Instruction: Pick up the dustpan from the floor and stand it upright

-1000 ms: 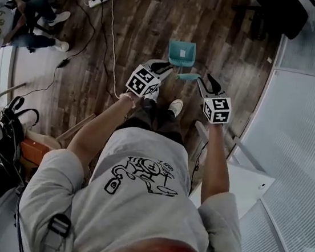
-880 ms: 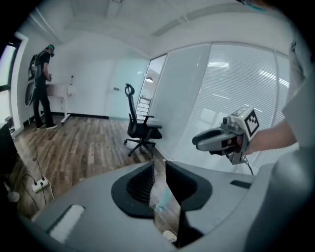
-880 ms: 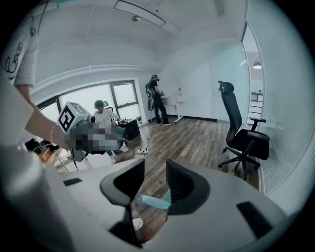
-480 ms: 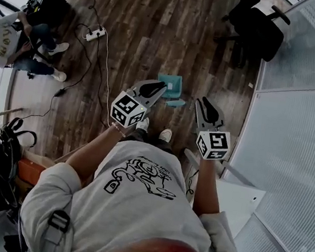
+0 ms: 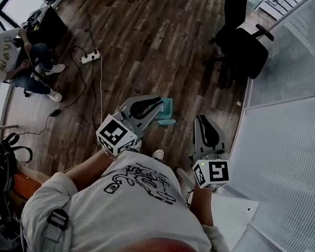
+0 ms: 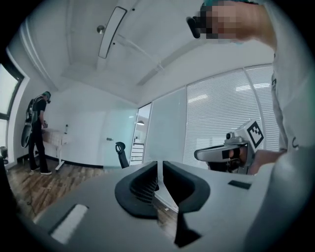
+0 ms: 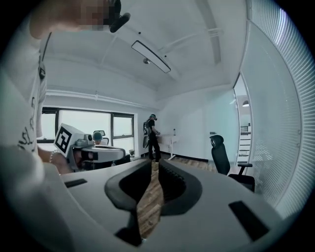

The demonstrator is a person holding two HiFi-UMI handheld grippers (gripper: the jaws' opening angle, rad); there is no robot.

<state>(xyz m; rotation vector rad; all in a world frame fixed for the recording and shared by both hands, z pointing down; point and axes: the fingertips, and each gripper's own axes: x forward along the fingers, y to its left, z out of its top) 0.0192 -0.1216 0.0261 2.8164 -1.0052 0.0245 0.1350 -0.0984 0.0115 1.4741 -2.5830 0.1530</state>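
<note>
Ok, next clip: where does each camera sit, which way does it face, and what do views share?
Head view: on the person's head, steeply down at dark wooden floor, teal plastic dustpan, left gripper, right gripper, own grey T-shirt.
Left gripper view: on the left gripper, level toward white blinds; own jaws have just been closing, nothing between; right gripper alongside.
Right gripper view: on the right gripper, about level toward windows; jaws likewise.
Shared: all three show the black office chair.

Right hand-held gripper point(image 7: 150, 166), jaws just closing, tips meeting, floor point(image 7: 147, 206) seen below, office chair point(image 7: 222, 153) at right
</note>
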